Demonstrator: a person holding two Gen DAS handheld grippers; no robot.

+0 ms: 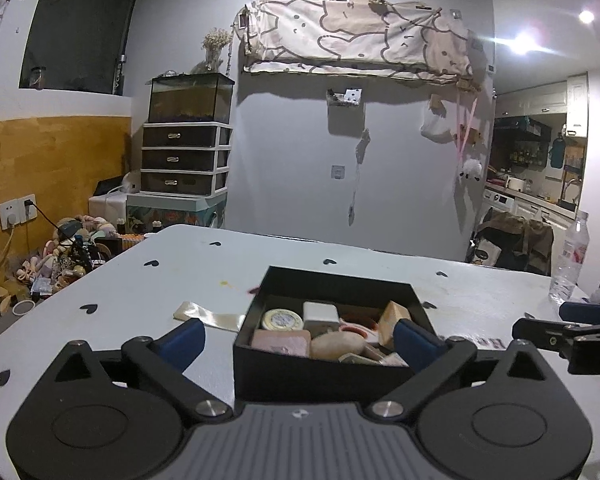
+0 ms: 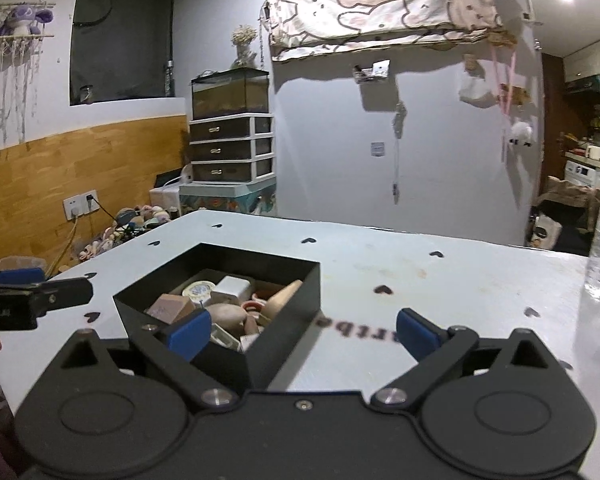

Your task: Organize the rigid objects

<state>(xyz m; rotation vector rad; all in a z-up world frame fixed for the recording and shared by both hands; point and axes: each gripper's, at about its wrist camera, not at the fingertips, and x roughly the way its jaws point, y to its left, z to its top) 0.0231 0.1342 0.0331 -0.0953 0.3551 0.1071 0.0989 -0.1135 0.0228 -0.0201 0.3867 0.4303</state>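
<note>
The left gripper (image 1: 298, 342) stands wide apart and empty, with the near wall of the black box (image 1: 308, 372) straight ahead of it, lying between the two blue pads but touched by neither. Its left pad (image 1: 182, 340) hangs over bare surface beside a strip of clear tape (image 1: 210, 316); its right pad sits in front of the box's near right corner. The box's long axis appears to run away from this gripper, so the left hand is judged the nearer and squarer one to its contents.

Inside the box lie the rigid objects: a round tin (image 1: 282, 319) at the left, a white charger block (image 1: 321, 314) beyond the middle, a pink soap-like bar (image 1: 281, 342) and a pale stone-like lump (image 1: 338, 346) nearest the gripper, and a tan wooden block (image 1: 396, 318) at the right. No loose rigid item shows outside the box, so the sorting looks close to done.

The right gripper (image 2: 304, 334) is also spread open and holds nothing. From it the box (image 2: 300, 296) lies ahead and to the left, turned corner-on, with only its left pad in front of the box.

The surface (image 1: 148, 292) is pale with small heart marks. A water bottle (image 1: 571, 258) stands well off to the right. Beyond it are a grey wall, a drawer unit (image 1: 184, 158) under a glass tank, and a kitchen at the far right.
</note>
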